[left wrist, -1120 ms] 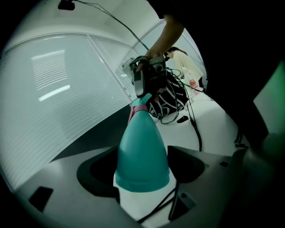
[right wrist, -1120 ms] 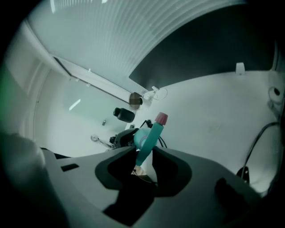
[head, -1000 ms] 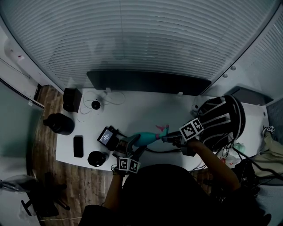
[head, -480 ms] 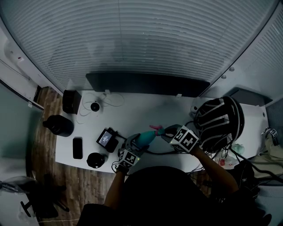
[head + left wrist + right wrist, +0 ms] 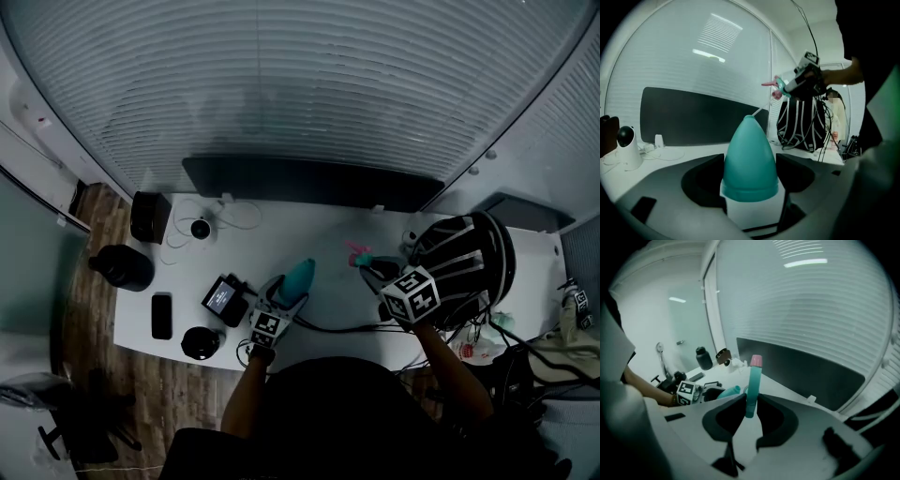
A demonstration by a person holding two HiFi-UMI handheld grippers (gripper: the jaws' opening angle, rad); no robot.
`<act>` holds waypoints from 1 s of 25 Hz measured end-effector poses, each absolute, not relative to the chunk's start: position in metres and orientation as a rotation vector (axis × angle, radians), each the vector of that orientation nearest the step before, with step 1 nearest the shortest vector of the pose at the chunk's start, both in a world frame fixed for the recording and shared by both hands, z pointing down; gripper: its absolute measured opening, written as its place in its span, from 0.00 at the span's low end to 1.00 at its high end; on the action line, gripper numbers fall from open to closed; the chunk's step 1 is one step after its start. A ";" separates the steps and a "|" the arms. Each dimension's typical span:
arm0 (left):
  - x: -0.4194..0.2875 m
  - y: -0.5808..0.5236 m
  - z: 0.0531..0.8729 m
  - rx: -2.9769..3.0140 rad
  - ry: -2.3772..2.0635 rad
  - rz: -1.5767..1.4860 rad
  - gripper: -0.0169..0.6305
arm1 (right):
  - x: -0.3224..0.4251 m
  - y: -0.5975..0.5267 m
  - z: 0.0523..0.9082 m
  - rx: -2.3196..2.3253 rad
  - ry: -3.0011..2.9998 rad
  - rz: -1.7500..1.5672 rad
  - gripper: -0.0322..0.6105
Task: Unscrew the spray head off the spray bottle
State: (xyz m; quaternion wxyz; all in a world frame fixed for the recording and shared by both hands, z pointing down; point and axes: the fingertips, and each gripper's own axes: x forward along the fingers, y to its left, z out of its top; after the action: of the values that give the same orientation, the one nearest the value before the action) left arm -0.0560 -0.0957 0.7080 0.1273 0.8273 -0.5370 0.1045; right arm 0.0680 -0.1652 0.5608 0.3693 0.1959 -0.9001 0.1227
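The left gripper (image 5: 284,300) has its jaws partly spread and clamped on the lower body of the spray bottle (image 5: 299,277). The bottle's long axis points away from the person and tilts up over the middle of the desk (image 5: 319,234), with its tapered teal shoulder and bare neck leading. The spray head (image 5: 359,255) is already off. It sits pinched between the narrowly set jaws of the right gripper (image 5: 372,272), pink tip outward, to the right of the neck and clearly apart from it. A thin pale line rises from the neck in the left gripper view, possibly the dip tube, though I cannot tell. The right hand is nearer the free desk ahead, and what remains looks like a set-down. The striped backpack (image 5: 464,258) crowds the right, a black cable (image 5: 337,325) runs along the near edge, and open white surface lies between bottle and backpack.
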 end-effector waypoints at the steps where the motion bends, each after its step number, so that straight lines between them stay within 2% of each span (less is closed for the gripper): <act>1: -0.055 -0.096 0.702 2.423 -1.560 0.267 0.57 | 0.075 -0.171 0.564 0.556 -2.319 0.367 0.17; 7: -0.052 -0.089 0.703 2.445 -1.538 0.263 0.57 | 0.098 -0.192 0.566 0.837 -2.423 0.606 0.17; 15: -0.032 -0.091 0.670 2.553 -1.493 0.131 0.57 | 0.042 -0.159 0.603 0.715 -2.488 0.779 0.17; 25: -0.042 -0.095 0.683 2.544 -1.506 0.271 0.57 | 0.009 -0.129 0.603 0.584 -2.542 0.768 0.17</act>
State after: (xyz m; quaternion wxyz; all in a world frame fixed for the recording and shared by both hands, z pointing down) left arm -0.0417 -0.0946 0.6831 0.0863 0.8537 -0.5055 0.0910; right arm 0.0088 -0.1292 0.6029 0.2096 0.2101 -0.9142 0.2761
